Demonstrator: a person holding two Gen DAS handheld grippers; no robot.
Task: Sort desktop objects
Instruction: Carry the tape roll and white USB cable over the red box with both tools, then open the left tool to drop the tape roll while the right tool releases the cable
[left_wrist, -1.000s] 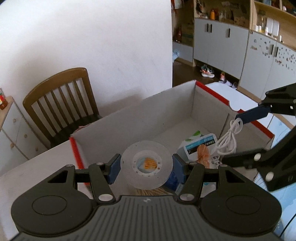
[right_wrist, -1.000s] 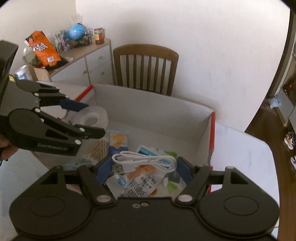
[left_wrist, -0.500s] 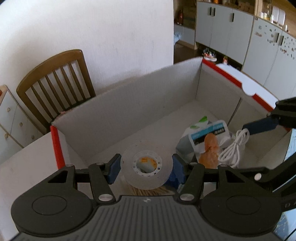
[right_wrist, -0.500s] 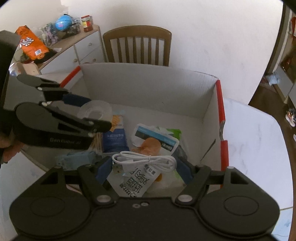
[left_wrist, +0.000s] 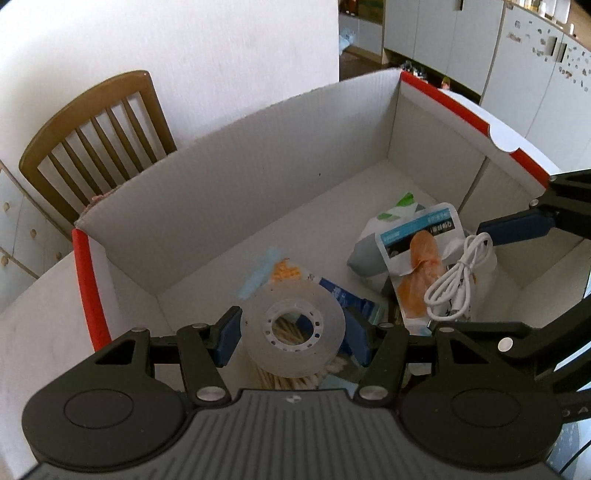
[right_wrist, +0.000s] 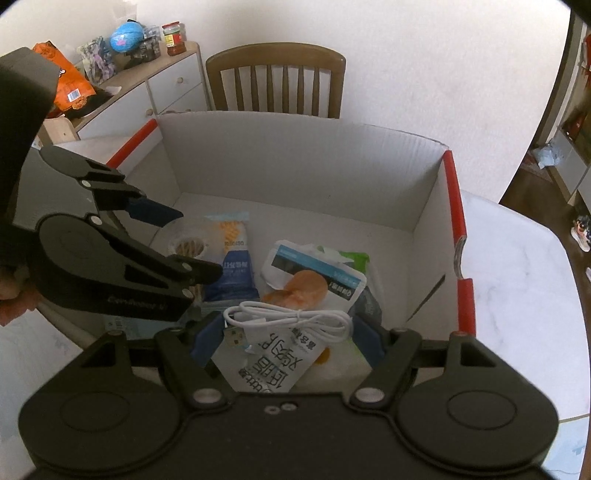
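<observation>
White cardboard box (left_wrist: 236, 206) with red-edged flaps, open on a pale table (right_wrist: 517, 266), wooden chair (right_wrist: 275, 86) behind its far wall. Both grippers low over the box, side by side. Left gripper (left_wrist: 293, 334) clamped on a roll of clear tape (left_wrist: 293, 330), blue pads against the roll's rim on both sides, roll held flat above the left part of the box floor. Right gripper (right_wrist: 290, 332) clamped on a coiled white cable (right_wrist: 288, 319), plug end at its left pad, held above the packets in the right half. On the box floor, a white snack packet (right_wrist: 314, 280) with a blue band and an orange picture, lying on a grey and green pouch (left_wrist: 384, 229). Left of it, a blue biscuit packet (right_wrist: 234, 258), partly under the left gripper. Beneath the tape, a bundle of cotton swabs (left_wrist: 288, 376), only partly visible. At the far left of the right view, fingers of a hand (right_wrist: 14, 295) on the left gripper's handle.
</observation>
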